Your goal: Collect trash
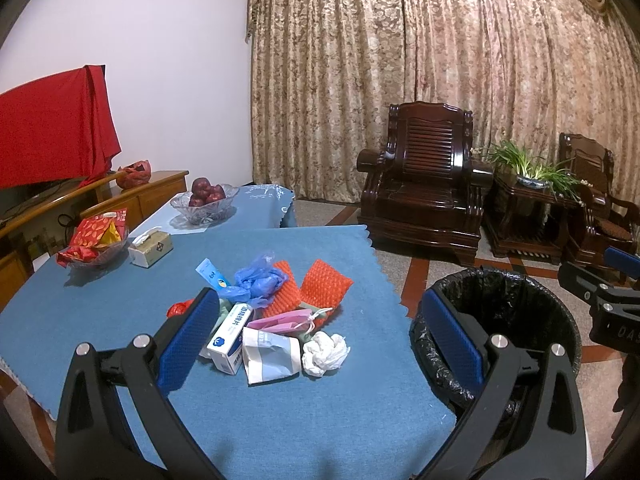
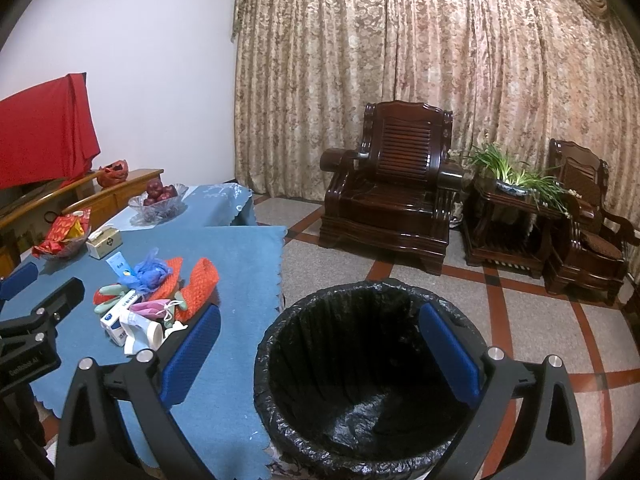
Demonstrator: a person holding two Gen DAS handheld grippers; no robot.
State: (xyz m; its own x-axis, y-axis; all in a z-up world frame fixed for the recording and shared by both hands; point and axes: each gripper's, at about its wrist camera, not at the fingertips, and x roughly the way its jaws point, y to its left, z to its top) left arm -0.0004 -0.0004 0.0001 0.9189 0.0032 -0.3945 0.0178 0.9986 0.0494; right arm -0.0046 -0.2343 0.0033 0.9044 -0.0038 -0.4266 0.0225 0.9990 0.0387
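A pile of trash lies on the blue tablecloth: a crumpled white tissue, a white-and-blue box, a torn white packet, a pink mask, orange foam netting and a blue plastic bag. My left gripper is open and empty, just short of the pile. My right gripper is open and empty above the black-lined trash bin, which stands on the floor right of the table. The pile also shows in the right wrist view.
At the table's far left stand a dish of red snack packets, a tissue box and a glass bowl of apples. A wooden cabinet is behind. Dark wooden armchairs and a plant stand line the curtain.
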